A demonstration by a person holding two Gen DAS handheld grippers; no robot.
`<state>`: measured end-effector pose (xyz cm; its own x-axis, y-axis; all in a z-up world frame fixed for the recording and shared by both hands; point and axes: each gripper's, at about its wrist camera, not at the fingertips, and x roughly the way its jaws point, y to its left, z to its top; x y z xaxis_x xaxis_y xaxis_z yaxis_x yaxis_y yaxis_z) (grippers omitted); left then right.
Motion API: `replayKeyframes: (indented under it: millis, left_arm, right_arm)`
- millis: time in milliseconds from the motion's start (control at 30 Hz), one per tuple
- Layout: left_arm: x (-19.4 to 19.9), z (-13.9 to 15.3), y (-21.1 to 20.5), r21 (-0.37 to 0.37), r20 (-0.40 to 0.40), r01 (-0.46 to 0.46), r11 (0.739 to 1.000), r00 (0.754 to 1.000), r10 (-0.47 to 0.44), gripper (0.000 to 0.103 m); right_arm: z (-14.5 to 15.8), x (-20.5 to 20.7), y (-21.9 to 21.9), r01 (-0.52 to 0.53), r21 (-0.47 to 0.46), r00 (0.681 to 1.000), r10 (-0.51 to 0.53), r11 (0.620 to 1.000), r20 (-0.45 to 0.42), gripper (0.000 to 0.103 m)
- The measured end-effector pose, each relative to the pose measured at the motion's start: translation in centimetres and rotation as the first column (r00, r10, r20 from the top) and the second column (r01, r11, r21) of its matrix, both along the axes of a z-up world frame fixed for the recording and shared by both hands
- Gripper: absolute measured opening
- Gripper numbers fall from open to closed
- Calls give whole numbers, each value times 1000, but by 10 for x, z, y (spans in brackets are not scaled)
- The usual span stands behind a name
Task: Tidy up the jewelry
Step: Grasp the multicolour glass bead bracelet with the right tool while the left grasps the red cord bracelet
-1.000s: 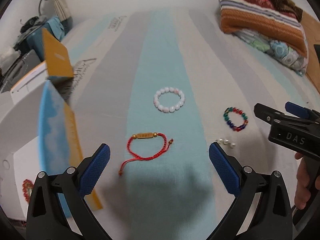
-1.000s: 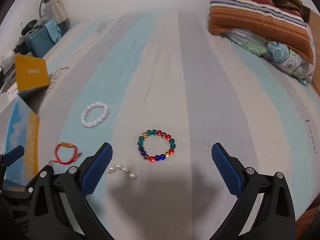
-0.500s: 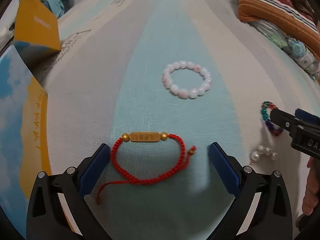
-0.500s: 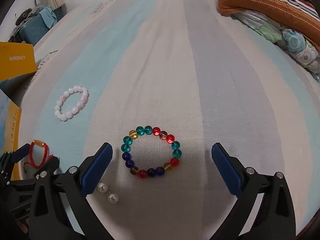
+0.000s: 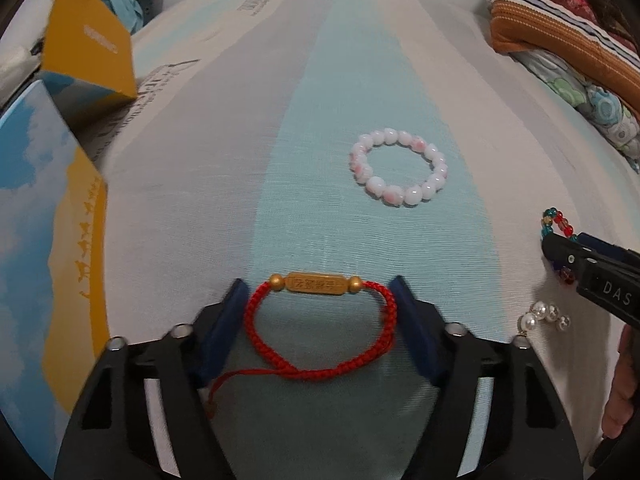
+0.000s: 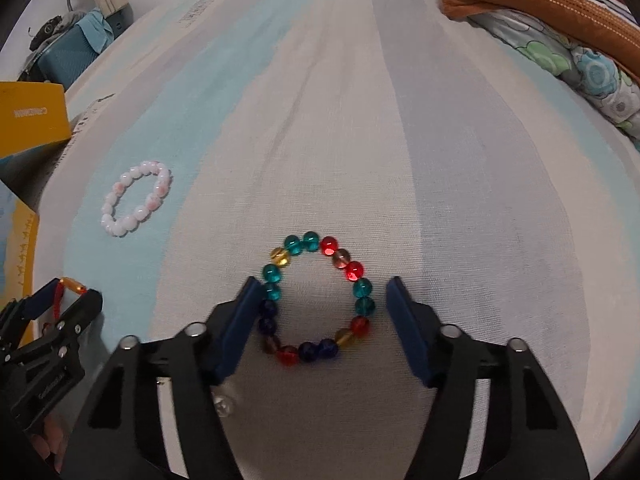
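**Inspector A:** What is hidden in the left wrist view?

**Inspector B:** The multicoloured bead bracelet (image 5: pixel 557 227) is largely covered by the right gripper (image 5: pixel 576 249). The box (image 5: pixel 44 216) is cut off at the left edge.

**Inspector A:** And the right wrist view?

**Inspector B:** The pearl piece (image 6: pixel 222 403) is mostly concealed behind a finger (image 6: pixel 236 326). The red cord bracelet (image 6: pixel 66 290) is partly masked by the left gripper (image 6: pixel 64 296).

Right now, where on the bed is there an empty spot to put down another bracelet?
The widest bare patch is the grey and cream stripes of the bedsheet, between the colourful bead bracelet and the folded blankets. The far sheet beyond the white-pink bead bracelet is also bare. It is crowded near the red cord bracelet, the pearl earrings and the box.
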<state>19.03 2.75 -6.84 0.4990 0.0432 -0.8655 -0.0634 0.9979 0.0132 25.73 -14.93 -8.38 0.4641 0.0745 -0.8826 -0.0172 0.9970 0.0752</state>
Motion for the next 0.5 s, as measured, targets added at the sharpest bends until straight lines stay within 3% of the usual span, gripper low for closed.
replayKeyframes:
  millis: [233, 333, 433, 500]
  left_arm:
    - [-2, 3, 5, 4, 5, -10, 1000, 1000, 10, 36]
    - [-3, 4, 6, -4, 7, -10, 1000, 1000, 10, 30]
    - [-4, 5, 7, -2, 5, -5, 1000, 1000, 5, 25]
    - [-4, 5, 7, -5, 2, 0, 1000, 1000, 0, 16]
  right_arm:
    - [0, -1, -2, -4, -3, 1000, 4, 1000, 5, 30]
    - [0, -1, -4, -1, 2, 1000, 1, 1000, 4, 21]
    - [0, -2, -3, -4, -4, 1000, 4, 1000, 10, 19]
    - [0, -3, -1, -16, -8, 1000, 16, 1000, 12, 19]
